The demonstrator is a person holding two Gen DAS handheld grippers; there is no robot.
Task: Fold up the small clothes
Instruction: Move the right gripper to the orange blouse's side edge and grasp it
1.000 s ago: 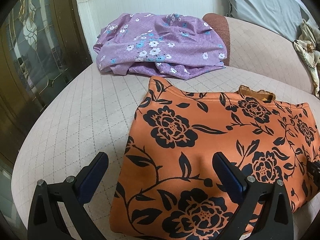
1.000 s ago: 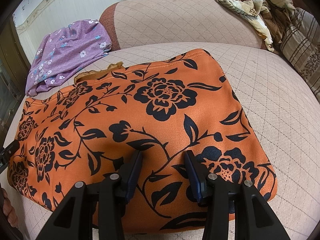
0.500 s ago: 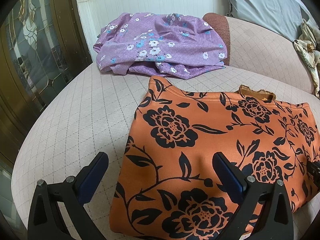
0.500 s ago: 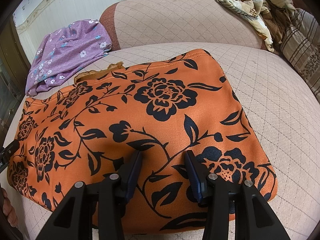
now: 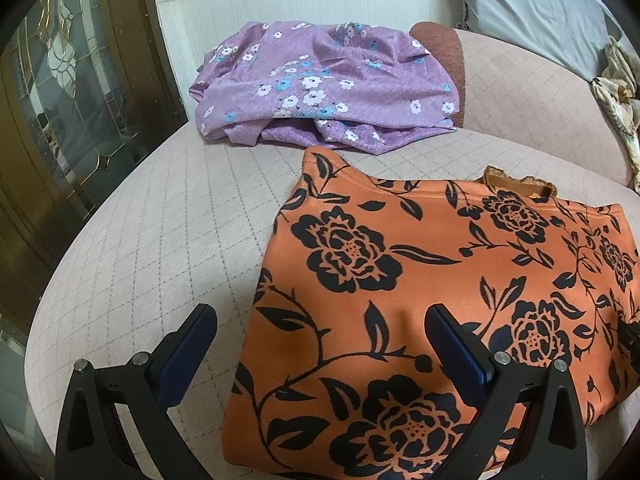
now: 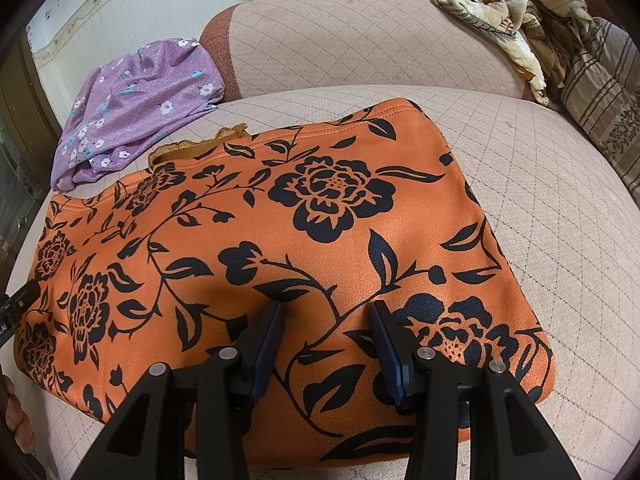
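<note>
**Folded orange garment on the cushion, both grippers above it with nothing held**

The orange garment [image 5: 440,280] with black flower print lies folded into a flat rectangle on the quilted pink seat cushion [image 5: 160,240]. A ruffled brown edge pokes out at its far side, at about 1 o'clock in the left wrist view and 11 o'clock in the right wrist view.

The left gripper [image 5: 320,332] has its jaws spread wide. One blue-padded finger sits over bare cushion at 7 o'clock, the other over the garment at 5 o'clock, so the garment's left edge falls between them. Nothing is pinched.

The right gripper [image 6: 326,320] has its jaws partly apart, narrower than the left, both fingers over the orange cloth near its front edge. The fabric between them looks flat and not gathered; whether the tips touch it cannot be told.

Only the left wrist view shows the dark wood door with leaded glass [image 5: 60,120] at 9 o'clock, and the whole of the crumpled purple flowered garment [image 5: 320,88] at 12 o'clock, just beyond the orange one. The right wrist view shows it at 10 o'clock.

Only the right wrist view shows the striped pillow [image 6: 600,112] at 2 o'clock, the garment's right end, and part of a hand [image 6: 16,420] at 8 o'clock. A heap of patterned cloth [image 6: 500,20] lies at 1 o'clock there; the left view catches only its edge.
</note>
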